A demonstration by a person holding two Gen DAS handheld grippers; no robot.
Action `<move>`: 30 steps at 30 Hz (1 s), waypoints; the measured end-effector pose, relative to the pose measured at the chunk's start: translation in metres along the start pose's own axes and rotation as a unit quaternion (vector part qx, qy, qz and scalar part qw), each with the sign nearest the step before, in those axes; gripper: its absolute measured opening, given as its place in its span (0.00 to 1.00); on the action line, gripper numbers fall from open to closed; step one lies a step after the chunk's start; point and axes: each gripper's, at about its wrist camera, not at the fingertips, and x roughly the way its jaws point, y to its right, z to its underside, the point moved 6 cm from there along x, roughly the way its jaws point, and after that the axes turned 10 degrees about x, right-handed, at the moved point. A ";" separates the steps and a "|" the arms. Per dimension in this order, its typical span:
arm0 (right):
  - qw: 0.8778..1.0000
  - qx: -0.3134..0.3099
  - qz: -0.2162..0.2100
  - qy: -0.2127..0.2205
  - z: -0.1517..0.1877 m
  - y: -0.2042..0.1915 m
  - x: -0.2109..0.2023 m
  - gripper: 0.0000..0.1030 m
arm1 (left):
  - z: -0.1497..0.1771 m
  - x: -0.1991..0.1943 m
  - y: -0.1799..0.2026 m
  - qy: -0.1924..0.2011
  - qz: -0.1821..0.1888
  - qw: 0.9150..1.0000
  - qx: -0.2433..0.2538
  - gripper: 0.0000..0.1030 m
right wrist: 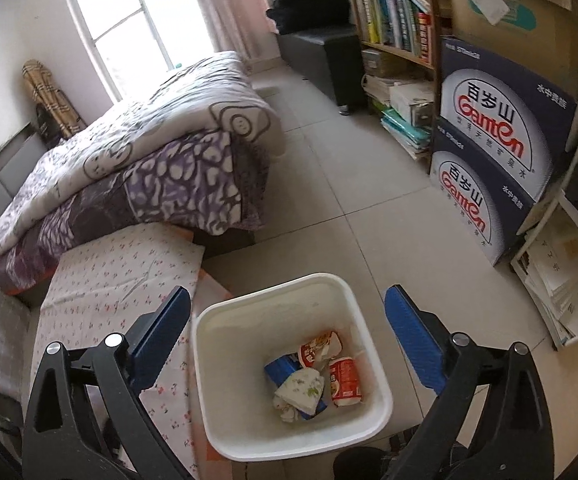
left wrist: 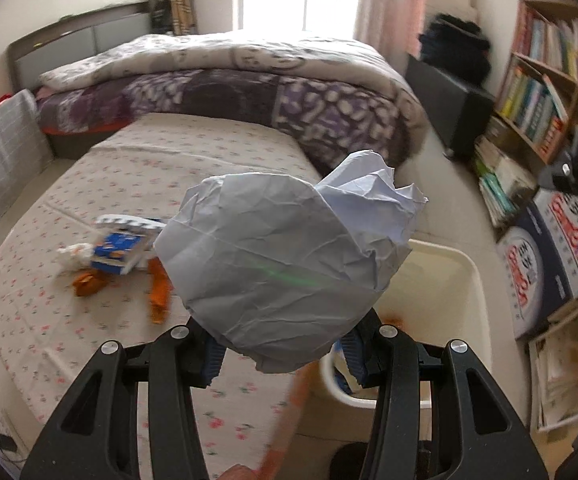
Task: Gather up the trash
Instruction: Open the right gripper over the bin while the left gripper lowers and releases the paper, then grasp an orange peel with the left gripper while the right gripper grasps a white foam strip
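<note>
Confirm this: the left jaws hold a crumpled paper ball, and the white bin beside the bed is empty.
Not right. The white bin is not empty: the right wrist view shows wrappers and a cup inside. The rest stands: the left gripper holds the crumpled paper ball, and the bin sits beside the bed.

Bin [right wrist: 249, 432] on floor [right wrist: 369, 200] at bed's [right wrist: 109, 280] 3 o'clock edge, wrappers [right wrist: 317, 376] inside it, more litter [left wrist: 117, 256] on the bed at 9 o'clock of the paper ball [left wrist: 281, 264], boxes [right wrist: 501, 152] at bin's 1 o'clock.
</note>
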 end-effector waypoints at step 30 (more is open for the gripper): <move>0.996 0.005 0.036 0.084 -0.013 0.000 -0.024 0.93 | -0.024 0.021 0.040 -0.008 0.045 0.998 0.041 0.72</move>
